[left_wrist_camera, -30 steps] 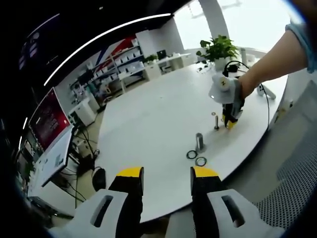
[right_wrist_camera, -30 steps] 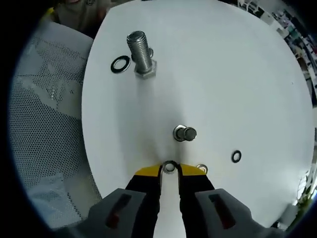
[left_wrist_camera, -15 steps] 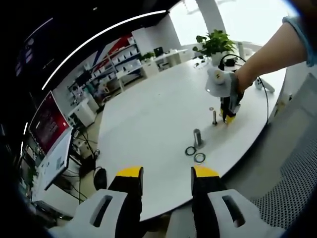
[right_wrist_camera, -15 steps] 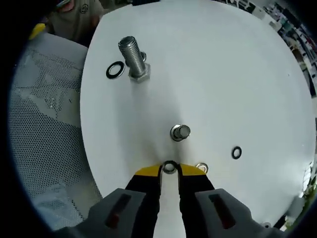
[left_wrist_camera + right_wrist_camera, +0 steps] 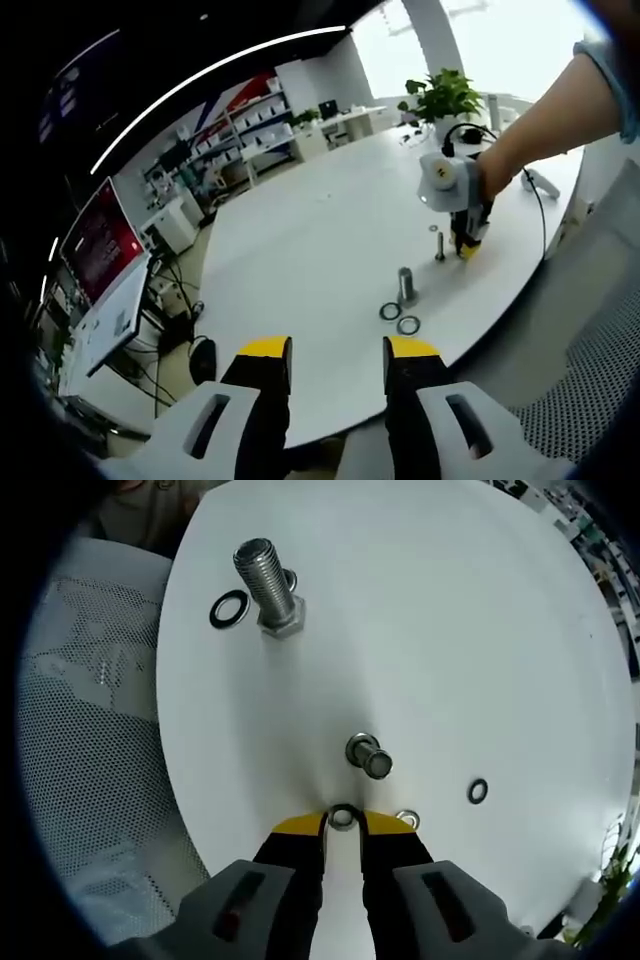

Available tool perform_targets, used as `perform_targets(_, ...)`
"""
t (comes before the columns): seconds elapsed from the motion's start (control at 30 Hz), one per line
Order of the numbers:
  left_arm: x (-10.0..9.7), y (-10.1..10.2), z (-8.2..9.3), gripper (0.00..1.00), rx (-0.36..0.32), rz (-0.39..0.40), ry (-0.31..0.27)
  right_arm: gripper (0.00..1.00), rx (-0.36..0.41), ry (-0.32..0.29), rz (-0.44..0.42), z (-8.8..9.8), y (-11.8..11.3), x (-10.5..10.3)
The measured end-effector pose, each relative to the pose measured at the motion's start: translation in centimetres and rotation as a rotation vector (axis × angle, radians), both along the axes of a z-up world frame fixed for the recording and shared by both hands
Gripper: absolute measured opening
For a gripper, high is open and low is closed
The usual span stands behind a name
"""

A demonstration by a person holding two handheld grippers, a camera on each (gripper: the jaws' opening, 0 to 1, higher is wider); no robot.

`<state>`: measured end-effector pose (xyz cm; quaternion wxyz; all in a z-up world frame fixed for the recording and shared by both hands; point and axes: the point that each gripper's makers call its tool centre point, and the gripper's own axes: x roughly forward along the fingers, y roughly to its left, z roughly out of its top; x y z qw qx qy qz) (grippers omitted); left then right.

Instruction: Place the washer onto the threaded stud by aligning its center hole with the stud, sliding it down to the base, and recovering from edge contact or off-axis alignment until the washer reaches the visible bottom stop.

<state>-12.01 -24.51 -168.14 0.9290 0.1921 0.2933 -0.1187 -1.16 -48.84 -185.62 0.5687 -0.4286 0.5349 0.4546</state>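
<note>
The washer (image 5: 342,817) sits pinched between the right tongs (image 5: 342,822) near the stud (image 5: 368,757); left tongs (image 5: 336,352) gape.

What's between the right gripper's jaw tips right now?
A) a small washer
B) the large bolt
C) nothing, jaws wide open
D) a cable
A: in the right gripper view, a small washer sits pinched between the yellow tips of the right gripper, short of the small stud ahead; the large bolt stands far off with a loose washer beside it.
</note>
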Motion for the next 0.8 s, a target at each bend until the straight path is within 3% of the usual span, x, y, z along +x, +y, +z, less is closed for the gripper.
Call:
perform_targets(0.13, -0.02, -0.32, 0.25, 0.33, 0.005, -0.009, -0.014, 0.14, -0.012, -0.009, -0.007, -0.08, 0.03, -0.07)
perform_targets(0.23, -0.17, -0.29, -0.11, 0.33, 0.007, -0.009, 0.007, 0.14, -0.010, -0.012, -0.013, -0.07, -0.12, 0.04)
perform_targets(0.33, -0.21, -0.50, -0.14, 0.33, 0.014, -0.019, 0.008, 0.14, 0.032, 0.003, -0.060, -0.08, -0.21, 0.24)
perform_targets(0.47, -0.20, -0.49, -0.09, 0.33, 0.015, -0.021, 0.005, 0.14, 0.027, -0.025, -0.027, -0.15, -0.06, -0.05)
perform_targets(0.8, -0.15, -0.51, 0.00, 0.33, 0.004, -0.025, 0.000, 0.13, 0.034, -0.015, -0.053, 0.10, -0.28, 0.08)
